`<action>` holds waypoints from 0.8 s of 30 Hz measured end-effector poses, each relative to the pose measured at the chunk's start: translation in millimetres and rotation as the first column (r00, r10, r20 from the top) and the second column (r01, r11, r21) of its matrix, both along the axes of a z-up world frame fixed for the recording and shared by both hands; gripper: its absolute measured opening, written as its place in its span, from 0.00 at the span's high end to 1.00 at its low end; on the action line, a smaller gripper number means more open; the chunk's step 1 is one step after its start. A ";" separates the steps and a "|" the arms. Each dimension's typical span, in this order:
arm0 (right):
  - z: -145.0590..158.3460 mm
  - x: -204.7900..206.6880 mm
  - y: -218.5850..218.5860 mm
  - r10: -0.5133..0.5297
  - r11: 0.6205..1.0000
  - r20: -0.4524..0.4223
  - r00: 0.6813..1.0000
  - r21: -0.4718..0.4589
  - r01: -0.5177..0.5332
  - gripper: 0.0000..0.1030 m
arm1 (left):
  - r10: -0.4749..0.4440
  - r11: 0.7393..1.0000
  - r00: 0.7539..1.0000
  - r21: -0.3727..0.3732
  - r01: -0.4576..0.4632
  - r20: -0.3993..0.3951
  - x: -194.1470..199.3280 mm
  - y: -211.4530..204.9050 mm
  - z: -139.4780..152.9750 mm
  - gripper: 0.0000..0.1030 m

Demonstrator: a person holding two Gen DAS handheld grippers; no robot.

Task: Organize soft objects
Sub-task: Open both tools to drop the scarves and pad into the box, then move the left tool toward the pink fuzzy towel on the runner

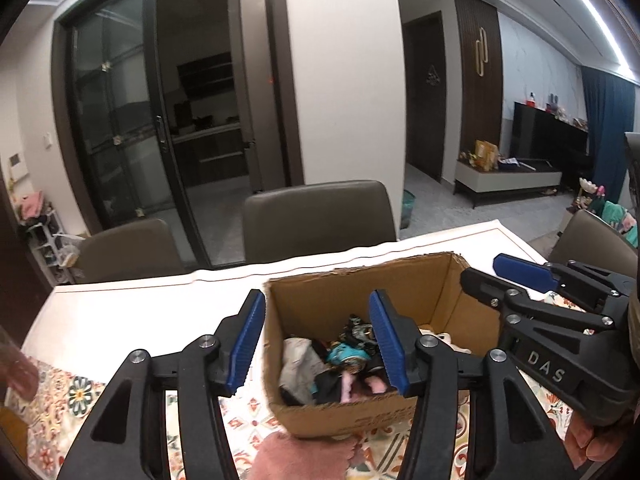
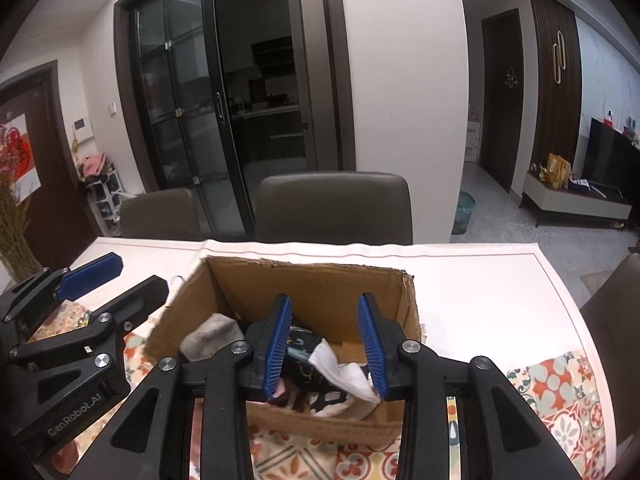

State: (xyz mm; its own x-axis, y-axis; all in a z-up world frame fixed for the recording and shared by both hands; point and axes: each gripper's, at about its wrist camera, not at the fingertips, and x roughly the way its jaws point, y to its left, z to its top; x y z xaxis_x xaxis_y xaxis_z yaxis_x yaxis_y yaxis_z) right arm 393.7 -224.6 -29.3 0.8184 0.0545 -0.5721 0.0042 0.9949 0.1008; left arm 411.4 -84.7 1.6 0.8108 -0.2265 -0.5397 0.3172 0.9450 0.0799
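An open cardboard box [image 1: 408, 280] [image 2: 320, 284] stands on the table and holds several soft items: grey and white cloths [image 1: 298, 364] [image 2: 348, 372], dark pieces and a teal piece [image 1: 346, 354]. My left gripper [image 1: 316, 344] is open and empty, above the box's near left corner. My right gripper [image 2: 326, 346] is open and empty, above the box's near side; it also shows in the left wrist view [image 1: 504, 276]. The left gripper shows in the right wrist view [image 2: 120, 276], left of the box. A pink soft item [image 1: 296, 456] lies on the table in front of the box.
The table has a white cover [image 2: 480, 288] and a patterned mat [image 2: 560, 392]. Grey chairs [image 1: 316, 216] [image 1: 128, 248] stand along the far edge, another at the right [image 1: 592, 236]. Dried flowers [image 2: 12, 216] stand at the far left.
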 end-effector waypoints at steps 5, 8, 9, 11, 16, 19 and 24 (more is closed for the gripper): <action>12.4 -18.1 11.5 0.014 1.000 0.033 0.999 0.006 -0.014 0.65 | 0.040 0.999 0.999 0.006 -0.041 0.020 -17.1 15.3 8.4 0.46; 18.2 -28.1 17.5 0.020 1.000 0.046 0.999 0.008 -0.021 0.58 | 0.057 0.998 0.998 0.002 -0.057 0.033 -25.6 23.5 14.4 0.44; 20.7 -32.8 20.3 0.019 1.000 0.056 0.998 0.007 -0.020 0.55 | 0.061 0.998 0.997 0.000 -0.061 0.038 -29.1 26.3 15.6 0.43; 23.0 -40.3 24.6 0.018 1.000 0.075 0.997 0.000 -0.018 0.53 | 0.068 0.998 0.997 -0.003 -0.068 0.048 -36.0 31.7 18.7 0.43; 27.0 -56.3 36.2 0.030 0.999 0.093 0.995 -0.015 -0.029 0.53 | 0.083 0.997 0.994 -0.007 -0.083 0.072 -54.9 42.0 22.6 0.40; 26.7 -63.2 40.6 0.033 0.999 0.092 0.995 -0.010 -0.032 0.48 | 0.092 0.996 0.993 -0.011 -0.091 0.074 -65.4 49.7 21.4 0.39; 20.5 -76.0 47.6 0.040 0.999 0.080 0.996 0.001 -0.040 0.48 | 0.101 0.995 0.992 -0.014 -0.100 0.070 -83.0 61.8 14.3 0.39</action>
State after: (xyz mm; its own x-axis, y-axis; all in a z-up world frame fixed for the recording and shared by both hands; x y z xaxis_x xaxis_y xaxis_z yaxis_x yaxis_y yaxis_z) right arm 317.7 -177.0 -8.8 0.8587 0.0893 -0.5046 -0.0437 0.9939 0.1016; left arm 328.4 -22.8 15.8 0.8658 -0.1474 -0.4782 0.2147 0.9726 0.0889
